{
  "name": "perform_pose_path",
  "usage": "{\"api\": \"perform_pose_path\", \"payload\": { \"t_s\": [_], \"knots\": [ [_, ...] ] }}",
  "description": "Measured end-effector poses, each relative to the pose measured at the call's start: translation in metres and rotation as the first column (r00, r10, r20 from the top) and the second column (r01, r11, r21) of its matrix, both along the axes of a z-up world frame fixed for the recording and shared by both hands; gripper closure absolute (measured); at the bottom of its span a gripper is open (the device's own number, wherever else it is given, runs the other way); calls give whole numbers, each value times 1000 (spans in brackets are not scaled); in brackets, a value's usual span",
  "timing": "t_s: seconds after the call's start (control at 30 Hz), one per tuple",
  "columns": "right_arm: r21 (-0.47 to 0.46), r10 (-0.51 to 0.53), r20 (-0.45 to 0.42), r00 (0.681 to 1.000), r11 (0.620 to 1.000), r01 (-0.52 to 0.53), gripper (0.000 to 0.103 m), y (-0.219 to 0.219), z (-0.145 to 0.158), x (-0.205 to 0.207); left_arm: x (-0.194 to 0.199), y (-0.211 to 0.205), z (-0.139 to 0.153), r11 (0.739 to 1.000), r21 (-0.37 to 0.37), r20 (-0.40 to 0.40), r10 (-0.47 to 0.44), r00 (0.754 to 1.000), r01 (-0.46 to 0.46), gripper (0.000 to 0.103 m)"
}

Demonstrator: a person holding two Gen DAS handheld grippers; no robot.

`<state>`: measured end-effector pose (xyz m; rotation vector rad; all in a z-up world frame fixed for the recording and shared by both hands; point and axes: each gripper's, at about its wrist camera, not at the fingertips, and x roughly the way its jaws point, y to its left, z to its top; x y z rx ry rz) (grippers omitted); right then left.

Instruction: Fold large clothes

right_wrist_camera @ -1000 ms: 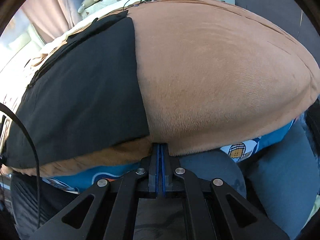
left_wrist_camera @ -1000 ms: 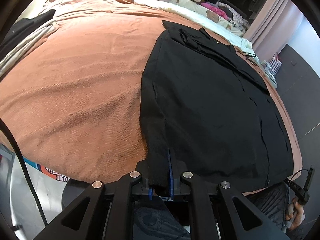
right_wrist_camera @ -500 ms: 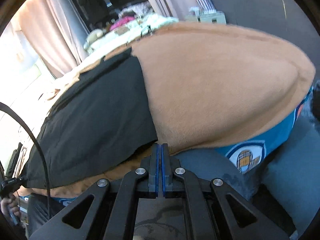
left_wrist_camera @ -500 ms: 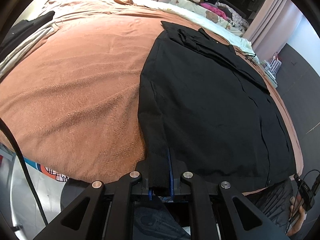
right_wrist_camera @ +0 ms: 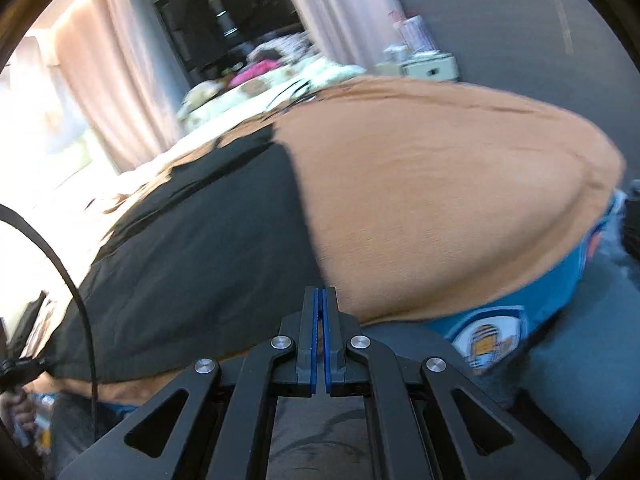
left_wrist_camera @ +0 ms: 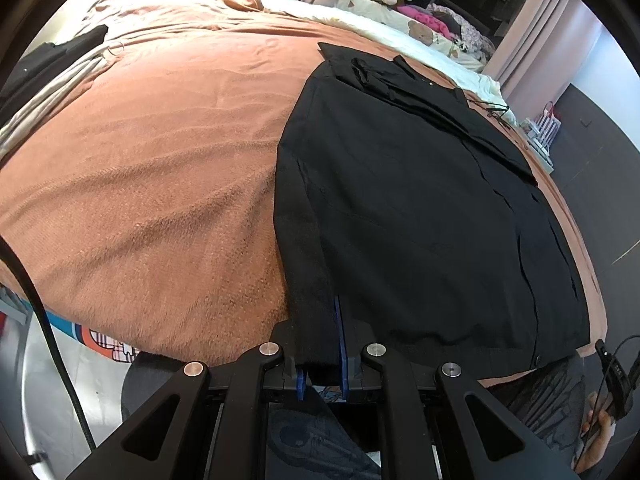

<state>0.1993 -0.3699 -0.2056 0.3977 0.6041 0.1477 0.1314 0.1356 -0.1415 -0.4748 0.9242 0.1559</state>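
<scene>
From the left wrist camera I see my left gripper (left_wrist_camera: 320, 344) angled down at the bed's near edge, its blue pads pinching the near left hem of the black garment (left_wrist_camera: 420, 200). The garment lies spread flat over the right half of the rust-brown blanket (left_wrist_camera: 160, 180), collar at the far end. Pale bedding and soft toys (left_wrist_camera: 420, 32) sit beyond, with pink curtains (left_wrist_camera: 532, 28) behind.

From the right wrist camera, blurred, my right gripper (right_wrist_camera: 320, 320) is pressed together on nothing, off the bed's near edge. The garment lies to its left, bare blanket to its right, blue patterned sheet (right_wrist_camera: 520, 320) below.
</scene>
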Motion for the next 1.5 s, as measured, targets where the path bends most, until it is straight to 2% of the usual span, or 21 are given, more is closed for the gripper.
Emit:
{"api": "perform_pose_path", "payload": {
  "t_s": [0.07, 0.33, 0.4, 0.5, 0.53, 0.6, 0.7, 0.8, 0.97, 1.07, 1.17, 1.23, 1.3, 1.4, 1.43, 1.47, 1.5],
  "knots": [
    [12, 31, -3, 1000, 999, -31, 103, 4, -4, 1, -1, -1, 0, 1000, 2, 0, -3, 1000, 3, 92],
    [82, 43, -7, 999, 996, -43, 103, -5, -12, 7, 0, -2, 0, 1000, 9, -3, -7, 1000, 7, 92],
    [35, 25, -22, 999, 999, -24, 103, 0, -11, 9, 0, -3, 0, 1000, 11, -4, -8, 1000, 8, 92],
    [-90, -63, -24, 998, 994, 61, 103, 9, 0, 8, 0, -5, 1, 1000, 15, -4, -9, 1000, 9, 92],
    [-98, -65, -22, 998, 993, 63, 103, 10, 3, 8, 0, -6, 1, 1000, 16, -4, -9, 1000, 9, 92],
    [-76, -58, -29, 998, 996, 56, 103, 8, 3, 8, 0, -7, 1, 1000, 15, -3, -8, 1000, 8, 92],
    [44, -23, -38, 999, 999, 25, 103, -9, -5, 11, 0, -9, 2, 1000, 14, 0, -7, 1000, 7, 92],
    [33, -45, -75, 996, 998, 48, 103, -12, -9, 12, -1, -10, 4, 1000, 15, 5, -10, 1000, 10, 92],
    [-41, 4, -55, 998, 999, -6, 103, 4, 5, 11, -7, -11, 8, 1000, 7, 27, -13, 1000, 13, 92],
    [17, 14, -49, 999, 1000, -13, 103, -8, 1, 10, -11, -13, 9, 1000, 5, 35, -20, 999, 20, 92],
    [145, 19, 27, 999, 989, -23, 103, -31, -4, -5, -15, -13, 9, 1000, 5, 39, -29, 999, 29, 92],
    [182, 15, 31, 999, 983, -20, 103, -41, -9, -7, -19, -12, 7, 1000, -1, 38, -30, 999, 30, 92],
    [150, 23, 6, 1000, 988, -24, 103, -39, -9, -3, -19, -12, 7, 1000, -6, 40, -30, 999, 31, 92],
    [51, 80, -6, 997, 995, -80, 103, -22, -1, 5, -20, -13, 10, 999, -4, 50, -35, 998, 35, 92],
    [29, 94, -2, 996, 995, -94, 89, -19, 3, 7, -20, -14, 11, 999, -2, 53, -37, 998, 37, 92],
    [21, 103, 2, 995, 994, -103, 58, -15, 6, 9, -20, -14, 12, 999, 0, 55, -38, 998, 39, 92],
    [25, 124, 8, 992, 992, -124, 39, -16, 8, 12, -20, -14, 13, 999, 2, 58, -41, 997, 41, 92]
  ]
}}
